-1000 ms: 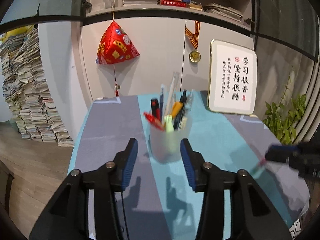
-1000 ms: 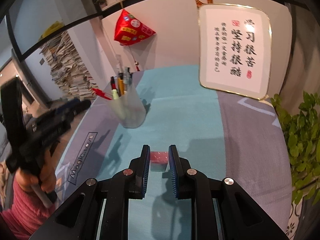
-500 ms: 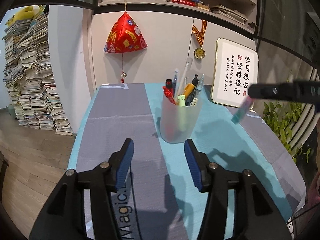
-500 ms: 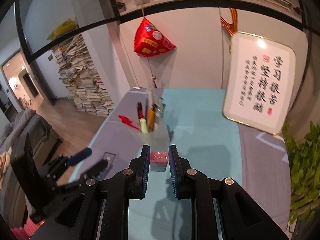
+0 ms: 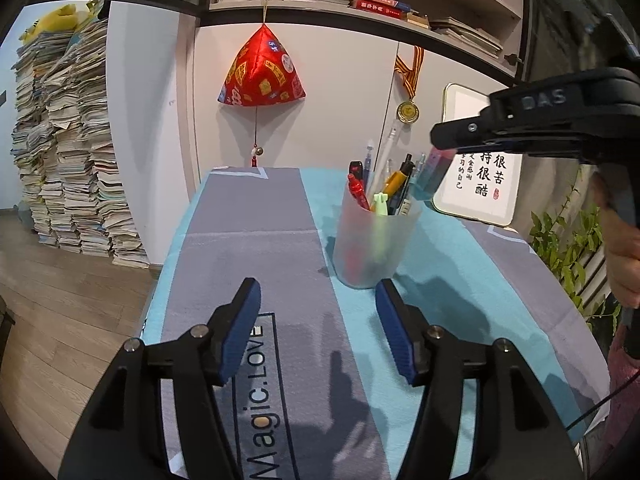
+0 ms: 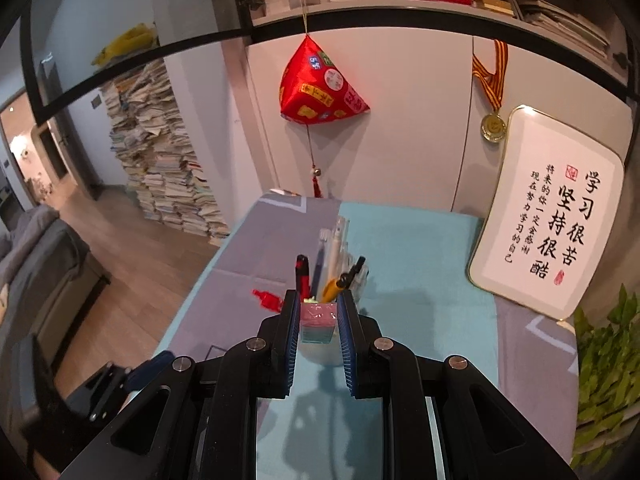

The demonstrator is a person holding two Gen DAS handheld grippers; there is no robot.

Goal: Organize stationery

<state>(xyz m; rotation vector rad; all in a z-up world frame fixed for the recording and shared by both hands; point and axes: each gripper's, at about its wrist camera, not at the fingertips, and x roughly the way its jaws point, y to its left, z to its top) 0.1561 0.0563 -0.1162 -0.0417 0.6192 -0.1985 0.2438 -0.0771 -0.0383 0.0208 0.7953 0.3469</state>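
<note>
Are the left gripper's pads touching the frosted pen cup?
Apart. In the left wrist view the left gripper has opening jaws with nothing between them, and its pads stop short of the frosted pen cup, tablecloth showing between.

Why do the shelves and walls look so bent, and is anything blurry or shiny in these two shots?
Left wrist view: the fisheye lens bows the shelf and darkens the corners; the tablecloth shows soft gripper shadows; the item in the right gripper is smeared. Right wrist view: the same bending; glare sits on the framed sign; the left gripper is dim and soft.
</note>
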